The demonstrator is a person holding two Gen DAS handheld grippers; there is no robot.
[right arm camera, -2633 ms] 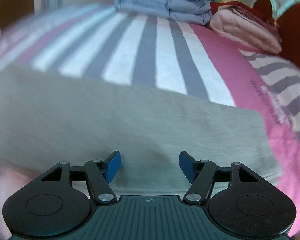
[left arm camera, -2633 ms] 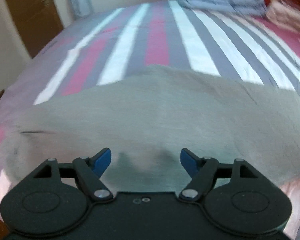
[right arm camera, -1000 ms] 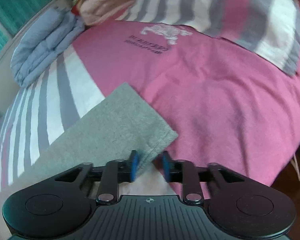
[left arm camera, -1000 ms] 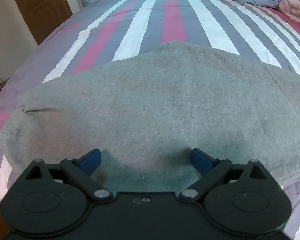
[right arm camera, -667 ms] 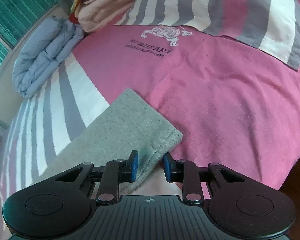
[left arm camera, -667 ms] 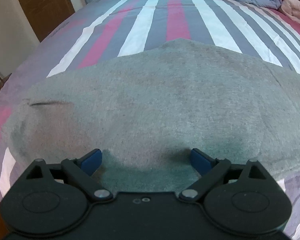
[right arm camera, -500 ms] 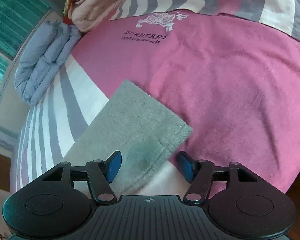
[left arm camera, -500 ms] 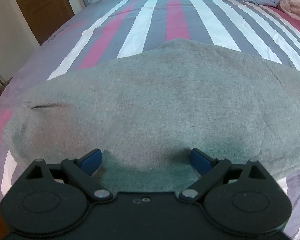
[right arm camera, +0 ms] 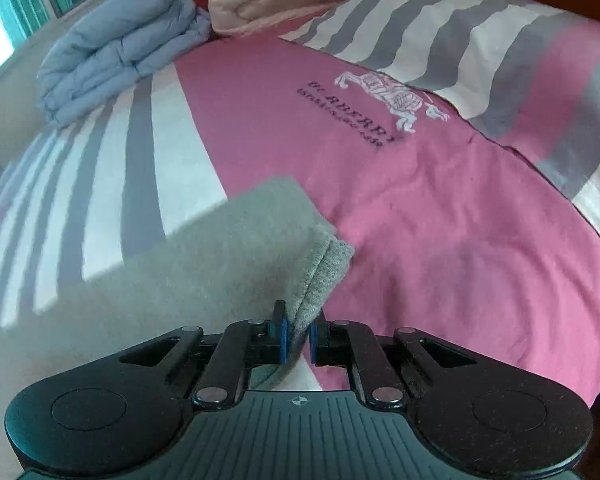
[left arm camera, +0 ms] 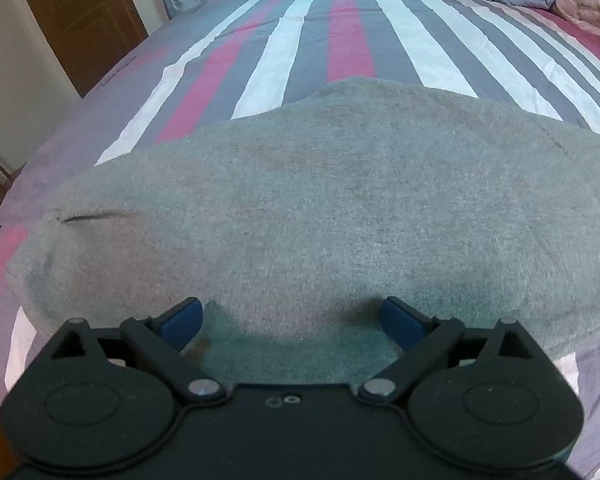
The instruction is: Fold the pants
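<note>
Clearly the right claw (right arm camera: 298, 338) was pinching the cuff corner of the grey pants (right arm camera: 204, 264), its blue pads pressed together on the thick hem. The left claw (left arm camera: 292, 316) stood spread wide over the wider part of the pants (left arm camera: 320, 208), holding nothing. The pants lay flat near the front edge of the striped bed (left arm camera: 348, 40), with the cuff end on the pink part. The fabric looked soft, thick and light, so it probably sags when lifted; the doubled hems and corners seemed the best places to hold it.
</note>
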